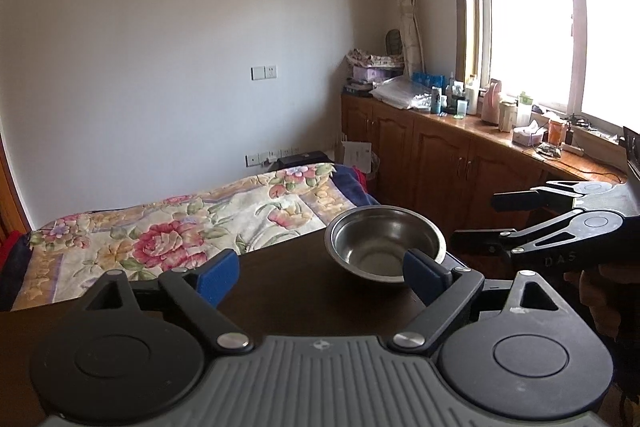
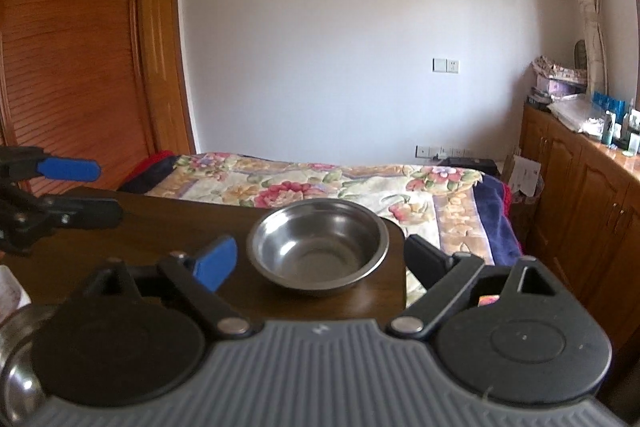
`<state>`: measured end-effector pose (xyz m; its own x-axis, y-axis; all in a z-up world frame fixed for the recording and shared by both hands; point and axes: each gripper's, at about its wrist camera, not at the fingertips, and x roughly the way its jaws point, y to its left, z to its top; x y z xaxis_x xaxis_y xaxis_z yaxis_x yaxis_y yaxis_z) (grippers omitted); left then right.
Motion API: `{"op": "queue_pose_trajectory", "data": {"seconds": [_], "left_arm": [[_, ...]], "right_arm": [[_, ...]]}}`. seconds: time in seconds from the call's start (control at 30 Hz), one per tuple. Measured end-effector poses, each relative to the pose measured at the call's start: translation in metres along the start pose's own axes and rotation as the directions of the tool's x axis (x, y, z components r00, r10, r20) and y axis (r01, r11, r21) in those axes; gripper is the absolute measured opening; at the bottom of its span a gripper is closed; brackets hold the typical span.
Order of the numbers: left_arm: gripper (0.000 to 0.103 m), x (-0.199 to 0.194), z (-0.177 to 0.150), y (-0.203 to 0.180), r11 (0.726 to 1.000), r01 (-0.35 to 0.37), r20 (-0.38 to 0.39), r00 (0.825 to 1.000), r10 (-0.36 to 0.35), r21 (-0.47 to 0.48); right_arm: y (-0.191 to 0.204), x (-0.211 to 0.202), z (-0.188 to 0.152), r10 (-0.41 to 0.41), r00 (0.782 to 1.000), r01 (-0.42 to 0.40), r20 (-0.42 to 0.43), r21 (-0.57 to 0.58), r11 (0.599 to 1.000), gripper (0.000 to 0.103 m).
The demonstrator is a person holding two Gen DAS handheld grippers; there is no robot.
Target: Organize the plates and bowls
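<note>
From my left wrist view, my left gripper (image 1: 320, 273) has its jaws released wide, nothing between them, and it sits over the dark wooden bench (image 1: 288, 291). Its blue right fingertip (image 1: 420, 269) overlaps the near rim of the steel bowl (image 1: 385, 243) in this view, though I cannot tell whether it touches. The bowl stands upright and empty near the far right corner of the bench, with the floral bedspread (image 1: 180, 227) beyond it. Further right, my right gripper (image 1: 476, 223) comes in from the side, jaws spread apart and holding nothing, just beside the bowl. In my right wrist view, the other gripper shows at the left edge, then the same bowl sits centred between my released fingers, close to the bench's far edge. At the lower left corner I can see a shiny metal rim (image 2: 16, 367), mostly hidden behind the gripper body.
</note>
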<state>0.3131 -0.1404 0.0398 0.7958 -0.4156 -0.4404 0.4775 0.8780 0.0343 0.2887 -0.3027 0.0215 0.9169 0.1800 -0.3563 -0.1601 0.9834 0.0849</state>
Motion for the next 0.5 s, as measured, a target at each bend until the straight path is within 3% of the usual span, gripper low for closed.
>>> {"op": "queue_pose_trajectory", "data": {"seconds": [0.33, 0.5], "left_arm": [[0.103, 0.054, 0.021, 0.013, 0.998, 0.017, -0.065, 0.998, -0.021, -0.067], [0.101, 0.081, 0.021, 0.017, 0.998, 0.008, -0.096, 0.995, -0.013, -0.055]], "right_arm": [[-0.023, 0.037, 0.010, -0.020, 1.000, 0.021, -0.021, 0.042, 0.999, 0.091], [-0.031, 0.050, 0.012, -0.028, 0.999, 0.031, -0.041, 0.059, 0.998, 0.089]]}}
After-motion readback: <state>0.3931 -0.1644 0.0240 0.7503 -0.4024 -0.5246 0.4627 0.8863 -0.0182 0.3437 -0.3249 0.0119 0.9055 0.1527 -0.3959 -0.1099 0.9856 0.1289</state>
